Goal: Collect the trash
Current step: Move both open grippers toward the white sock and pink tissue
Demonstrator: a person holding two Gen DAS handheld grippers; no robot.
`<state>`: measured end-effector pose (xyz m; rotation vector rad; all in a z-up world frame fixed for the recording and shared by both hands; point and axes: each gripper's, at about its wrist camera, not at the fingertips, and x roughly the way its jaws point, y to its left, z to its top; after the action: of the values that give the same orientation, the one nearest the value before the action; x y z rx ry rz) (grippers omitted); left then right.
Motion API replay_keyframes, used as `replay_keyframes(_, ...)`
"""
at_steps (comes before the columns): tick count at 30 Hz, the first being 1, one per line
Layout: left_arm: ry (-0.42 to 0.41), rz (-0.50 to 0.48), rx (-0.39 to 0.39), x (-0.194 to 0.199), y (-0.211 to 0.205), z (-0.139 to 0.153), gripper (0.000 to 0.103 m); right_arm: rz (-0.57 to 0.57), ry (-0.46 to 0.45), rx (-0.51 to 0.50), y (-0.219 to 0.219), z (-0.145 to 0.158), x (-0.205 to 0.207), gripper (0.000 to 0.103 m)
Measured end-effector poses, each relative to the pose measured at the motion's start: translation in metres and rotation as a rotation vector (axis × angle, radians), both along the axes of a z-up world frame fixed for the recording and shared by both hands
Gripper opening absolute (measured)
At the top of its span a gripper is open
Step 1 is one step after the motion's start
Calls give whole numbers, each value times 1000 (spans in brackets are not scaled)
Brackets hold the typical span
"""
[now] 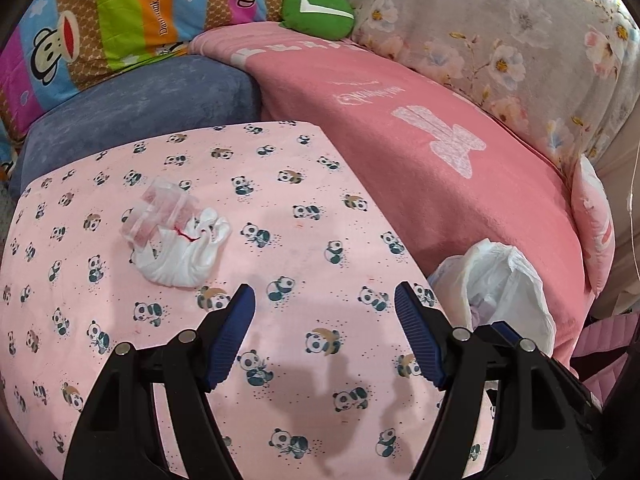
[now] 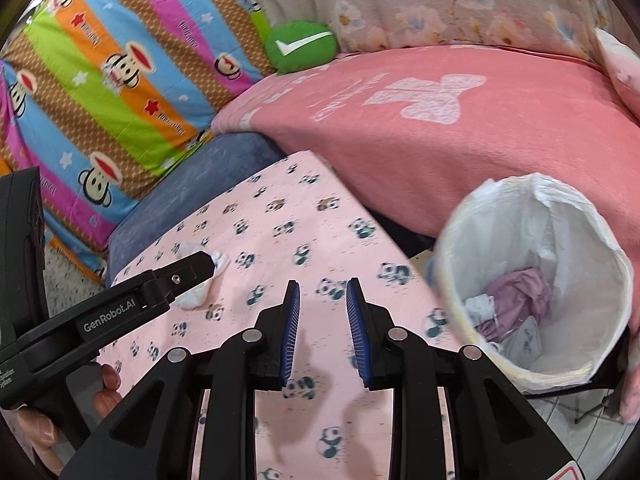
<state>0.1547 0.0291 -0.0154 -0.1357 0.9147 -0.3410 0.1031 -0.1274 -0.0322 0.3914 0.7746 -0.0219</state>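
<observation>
2 grippers show, the left gripper [image 1: 325,300] and the right gripper [image 2: 323,292]. on the panda cloth [image 1: 280,240] lie 1 crumpled tissue [image 1: 180,254] and 1 clear wrapper [image 1: 160,212]. 1 lined bin [image 2: 452,248] stands beside it, and 1 green cushion [image 1: 318,10] sits behind.

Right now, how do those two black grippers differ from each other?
The left gripper has its jaws spread wide, while the right gripper has its jaws set narrow. The left gripper points at the bare panda cloth with the crumpled white trash ahead to one side; the right gripper sits beside the lined bin. Both are empty, with blue ribbed pads on black frames.
</observation>
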Motion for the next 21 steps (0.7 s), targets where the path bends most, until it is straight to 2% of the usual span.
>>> replay_keyframes(10, 29, 100, -18, 12, 60, -14, 69, 132, 34, -43, 75, -8, 28, 27)
replay_keyframes(13, 39, 134, -16, 17, 79, -20, 69, 159, 43, -52, 94, -12, 37, 33)
replay_keyframes(21, 67, 207, 31, 44, 128, -42, 69, 223, 85, -66, 137, -28, 68, 34)
